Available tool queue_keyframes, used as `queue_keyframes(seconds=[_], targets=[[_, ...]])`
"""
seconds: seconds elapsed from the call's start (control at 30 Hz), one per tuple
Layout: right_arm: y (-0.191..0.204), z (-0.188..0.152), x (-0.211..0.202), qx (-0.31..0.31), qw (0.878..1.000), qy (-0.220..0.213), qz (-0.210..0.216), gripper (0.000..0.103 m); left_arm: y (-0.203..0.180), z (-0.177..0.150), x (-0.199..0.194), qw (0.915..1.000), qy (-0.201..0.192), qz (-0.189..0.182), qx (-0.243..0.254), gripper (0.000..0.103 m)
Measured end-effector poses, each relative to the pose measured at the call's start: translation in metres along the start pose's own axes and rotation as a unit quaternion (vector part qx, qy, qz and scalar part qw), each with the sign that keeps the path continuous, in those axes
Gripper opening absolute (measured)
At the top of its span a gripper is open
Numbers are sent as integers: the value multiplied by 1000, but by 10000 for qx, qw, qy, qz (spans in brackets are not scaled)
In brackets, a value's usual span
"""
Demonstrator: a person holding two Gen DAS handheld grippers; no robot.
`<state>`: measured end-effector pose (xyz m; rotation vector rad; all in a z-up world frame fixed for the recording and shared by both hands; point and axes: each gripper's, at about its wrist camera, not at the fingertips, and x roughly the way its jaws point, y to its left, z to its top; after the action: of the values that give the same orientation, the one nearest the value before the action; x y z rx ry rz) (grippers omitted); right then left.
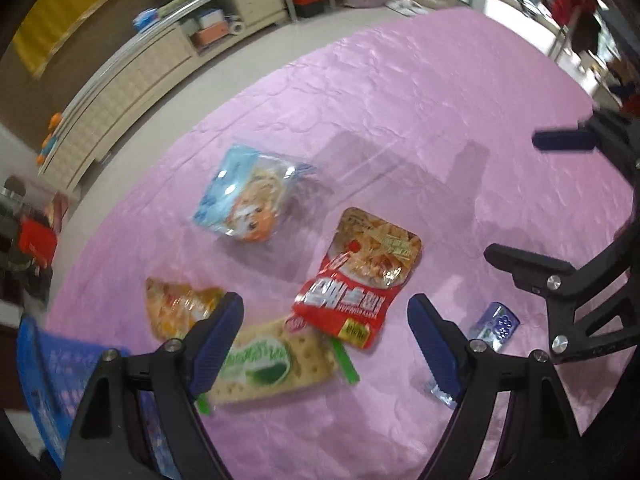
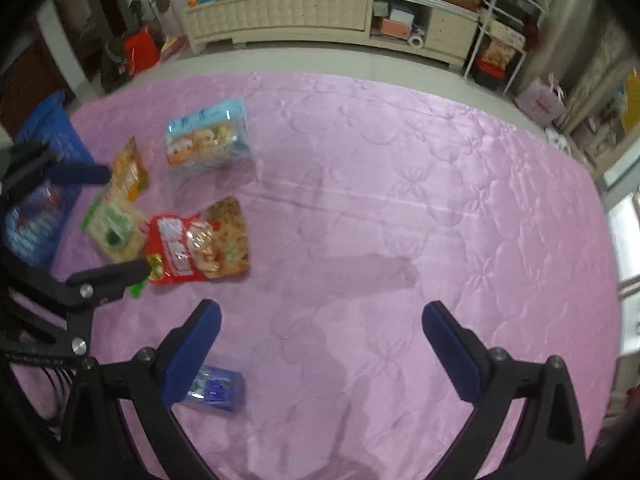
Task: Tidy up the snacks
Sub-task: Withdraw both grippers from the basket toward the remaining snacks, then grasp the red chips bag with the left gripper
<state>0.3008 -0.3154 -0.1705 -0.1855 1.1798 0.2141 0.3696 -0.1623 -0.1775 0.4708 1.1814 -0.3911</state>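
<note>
Several snack packs lie on a pink quilted bed (image 1: pixel 420 92): a light-blue bag (image 1: pixel 250 194) (image 2: pixel 210 136), a red pouch (image 1: pixel 362 272) (image 2: pixel 200 244), a beige cracker pack with green print (image 1: pixel 266 362) (image 2: pixel 116 230), an orange bag (image 1: pixel 180 304) (image 2: pixel 128 170) and a small blue-purple pack (image 1: pixel 494 326) (image 2: pixel 216 388). My left gripper (image 1: pixel 326 338) is open above the cracker pack and red pouch. My right gripper (image 2: pixel 322 344) is open and empty over bare quilt, with the small blue pack by its left finger. A blue basket (image 1: pixel 48 376) (image 2: pixel 44 184) sits at the bed's left edge.
A cream low cabinet (image 2: pixel 320 16) with clutter stands beyond the bed, across a strip of floor. A red bag (image 2: pixel 140 50) and a metal shelf rack (image 2: pixel 504 40) stand near it. The quilt's right half (image 2: pixel 460 208) is bare.
</note>
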Motion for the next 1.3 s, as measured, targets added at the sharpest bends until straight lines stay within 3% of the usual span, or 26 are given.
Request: queue_keyframes(seconds=[0.07,0.23,0.37,0.47,0.57,0.7,0.9,1.17,1.3], targets=[[1,-3,3,-136,9998,-57,-164,102,-2,3,6,9998,29,-136,106,82],[-11,-11,13,264,9991,84,310,102,-10,6,19,9982,132,-348,473,82],[-10,-13,7,145,9998,-153,14,102,-14,7,36,9971,229,-358,636,82],[-15,-15,4,216,9996,-157,116,102,-17,11,41,9963,223,-429,716,82],[-21,-15,4,303,9993,-145,135,102,-23,16,51,9937,471,-576,834,82],[-33,-18,5,443,9990,-89,68,102,-25,24,59,9913,589,-899,759,74],[-30,-14,-2,433,9985,-316,81,102,-17,38,63,9912,656,-932,674,67],[-22,-18,20,428,9982,169,384,102,-5,40,56,9925,615,-883,580,45],[-15,-18,22,284,9989,197,325,102,-7,41,57,9930,658,-838,507,40]])
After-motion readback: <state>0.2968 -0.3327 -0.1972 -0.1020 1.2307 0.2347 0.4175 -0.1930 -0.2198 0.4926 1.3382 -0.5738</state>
